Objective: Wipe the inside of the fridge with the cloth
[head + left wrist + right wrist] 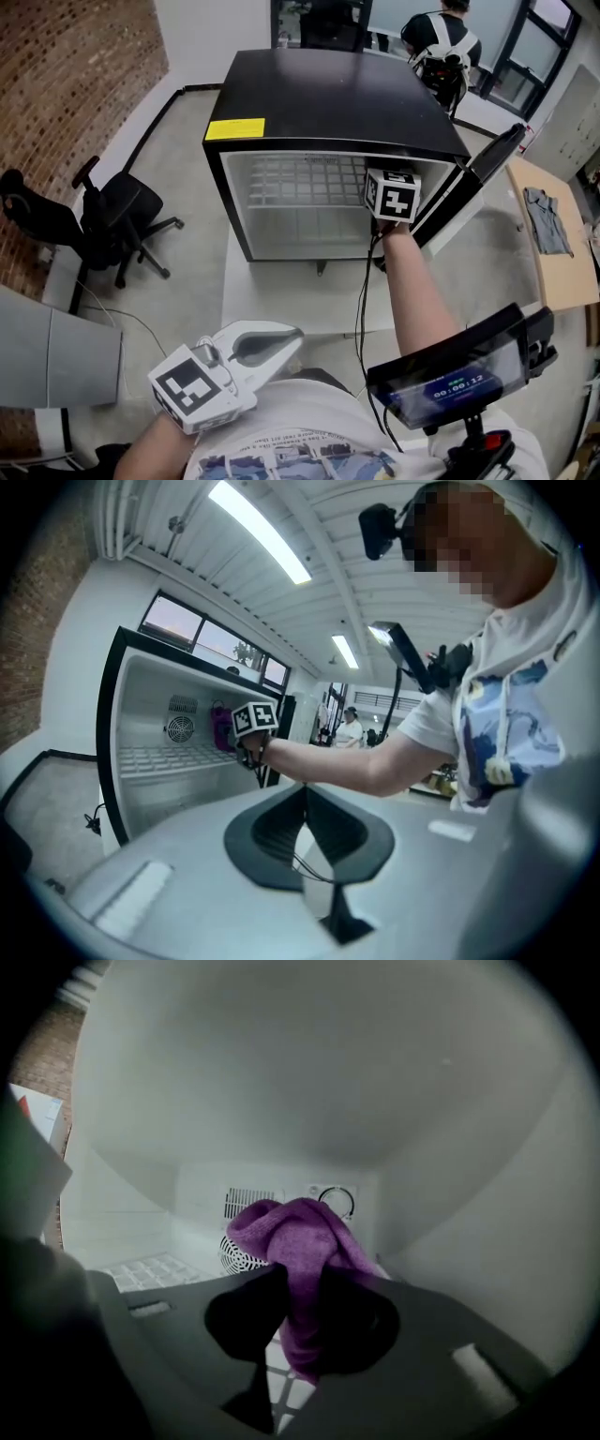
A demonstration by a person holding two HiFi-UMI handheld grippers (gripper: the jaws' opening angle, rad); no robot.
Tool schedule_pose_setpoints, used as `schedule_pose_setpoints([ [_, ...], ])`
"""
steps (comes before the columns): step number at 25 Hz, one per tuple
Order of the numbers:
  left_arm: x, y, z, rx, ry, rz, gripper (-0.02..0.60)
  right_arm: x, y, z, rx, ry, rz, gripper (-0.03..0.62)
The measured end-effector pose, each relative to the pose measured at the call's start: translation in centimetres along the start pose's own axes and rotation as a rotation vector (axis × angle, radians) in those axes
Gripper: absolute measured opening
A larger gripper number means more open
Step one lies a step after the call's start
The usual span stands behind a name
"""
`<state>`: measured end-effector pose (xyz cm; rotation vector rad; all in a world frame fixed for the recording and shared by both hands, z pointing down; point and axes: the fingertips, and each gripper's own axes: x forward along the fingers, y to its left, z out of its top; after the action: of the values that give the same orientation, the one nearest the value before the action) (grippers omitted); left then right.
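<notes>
- Inside the fridge (337, 103), upper right near the back wall: right gripper (302, 1312) pinches the purple cloth (300, 1237), which bunches above the jaws.
- Left gripper (267, 342): jaws pressed together, empty, parked low by the torso.
- Step looks like wiping the interior. Lead with the cloth wad, not the jaws; overlap strokes; avoid snagging the wire shelf (300, 183) or the dial (336, 1201).
</notes>
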<state>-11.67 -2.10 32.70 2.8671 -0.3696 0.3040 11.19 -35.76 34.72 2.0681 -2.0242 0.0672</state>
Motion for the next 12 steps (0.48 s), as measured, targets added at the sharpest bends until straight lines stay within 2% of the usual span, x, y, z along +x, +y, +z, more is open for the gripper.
schedule_pose_setpoints([
  [7, 0.1, 0.3, 0.3, -0.020, -0.007, -0.002, 0.006, 0.6, 3.8, -0.6, -0.011, 0.028, 0.090, 0.081],
  [12, 0.0, 0.4, 0.5, -0.027, -0.018, 0.001, 0.006, 1.1, 7.1, -0.4, -0.056, 0.029, 0.149, 0.081],
])
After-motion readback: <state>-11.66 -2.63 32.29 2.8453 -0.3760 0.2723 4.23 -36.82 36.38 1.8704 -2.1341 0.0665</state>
